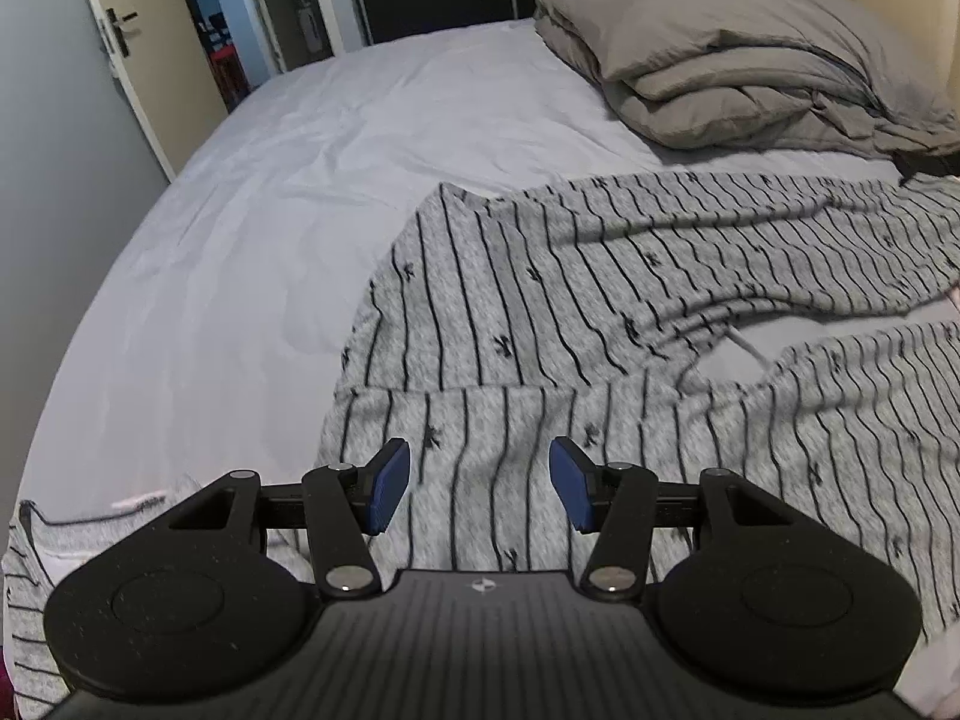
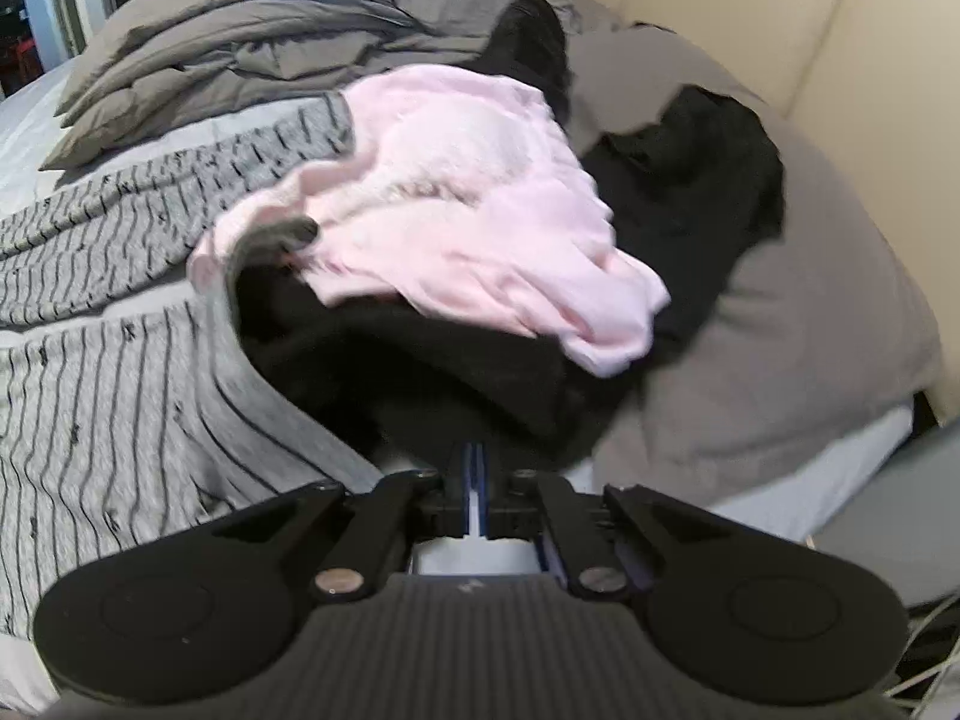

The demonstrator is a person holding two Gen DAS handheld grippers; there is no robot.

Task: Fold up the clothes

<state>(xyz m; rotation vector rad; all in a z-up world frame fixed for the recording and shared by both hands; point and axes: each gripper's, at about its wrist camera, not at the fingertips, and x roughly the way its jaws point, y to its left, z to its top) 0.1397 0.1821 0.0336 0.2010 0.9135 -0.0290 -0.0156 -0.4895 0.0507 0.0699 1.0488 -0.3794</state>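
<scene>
A grey garment with thin black stripes (image 1: pixel 600 312) lies spread and wrinkled across the white bed sheet (image 1: pixel 270 192). My left gripper (image 1: pixel 480 483) hovers just over its near part, open, with nothing between the blue pads (image 1: pixel 390 489). In the right wrist view the same striped garment (image 2: pixel 108 372) fills the left side. A pink garment (image 2: pixel 468 198) lies crumpled on a black garment (image 2: pixel 420 360). My right gripper (image 2: pixel 475 450) is shut, its tips at the near edge of the black cloth. Whether it pinches any fabric is unclear.
A folded grey duvet (image 1: pixel 720 54) sits at the head of the bed. A grey pillow (image 2: pixel 780 330) lies against the cream headboard (image 2: pixel 780 12). A door (image 1: pixel 138 48) and a dark wardrobe stand beyond the bed's far edge. Bare sheet stretches left of the striped garment.
</scene>
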